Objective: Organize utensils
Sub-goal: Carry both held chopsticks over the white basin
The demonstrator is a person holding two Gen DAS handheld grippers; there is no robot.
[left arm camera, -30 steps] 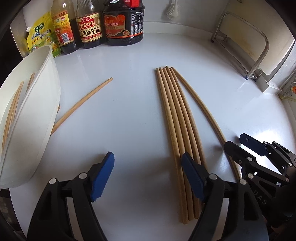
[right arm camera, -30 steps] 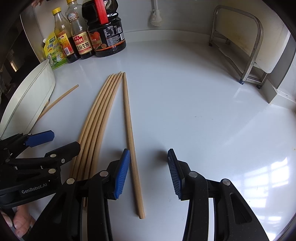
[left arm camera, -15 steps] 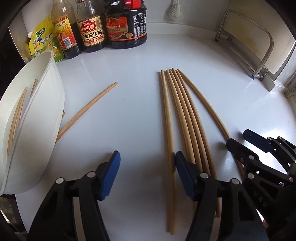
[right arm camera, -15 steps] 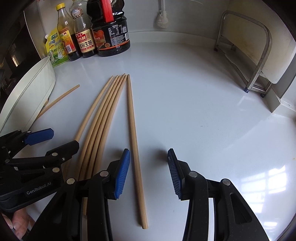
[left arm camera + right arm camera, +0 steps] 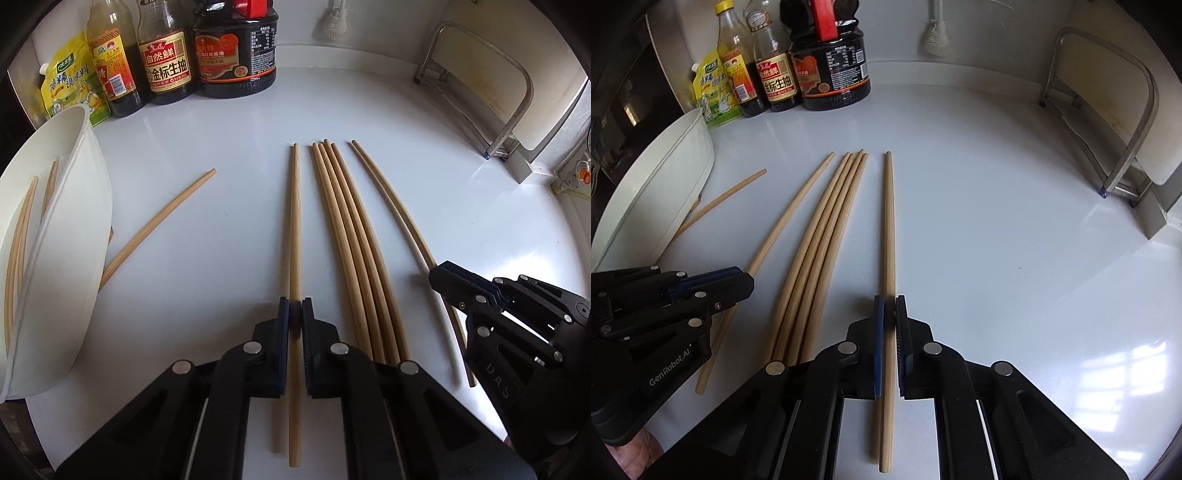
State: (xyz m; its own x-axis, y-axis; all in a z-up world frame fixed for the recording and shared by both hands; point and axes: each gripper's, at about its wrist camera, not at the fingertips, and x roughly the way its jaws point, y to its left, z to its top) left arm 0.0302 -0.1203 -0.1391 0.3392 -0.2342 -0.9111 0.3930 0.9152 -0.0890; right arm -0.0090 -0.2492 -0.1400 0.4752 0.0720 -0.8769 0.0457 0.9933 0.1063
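Note:
Several wooden chopsticks lie lengthwise on a white counter. My left gripper (image 5: 294,314) is shut on the leftmost chopstick (image 5: 294,221) of the row. My right gripper (image 5: 889,314) is shut on the rightmost chopstick (image 5: 889,221). Between them lies a tight bundle of chopsticks (image 5: 351,240), also in the right wrist view (image 5: 820,240). One loose chopstick (image 5: 162,221) lies slanted by a tilted white holder (image 5: 62,240), which has chopsticks inside. The right gripper shows in the left wrist view (image 5: 443,280); the left gripper shows in the right wrist view (image 5: 746,280).
Sauce bottles (image 5: 166,62) and a yellow pouch (image 5: 66,85) stand along the back wall. A metal rack (image 5: 480,88) stands at the back right beside a white board. A brush (image 5: 936,33) hangs on the wall.
Both grippers have closed, each on one chopstick. The left one's chopstick has come apart from the bundle toward the left; the right one's stands apart on the right.

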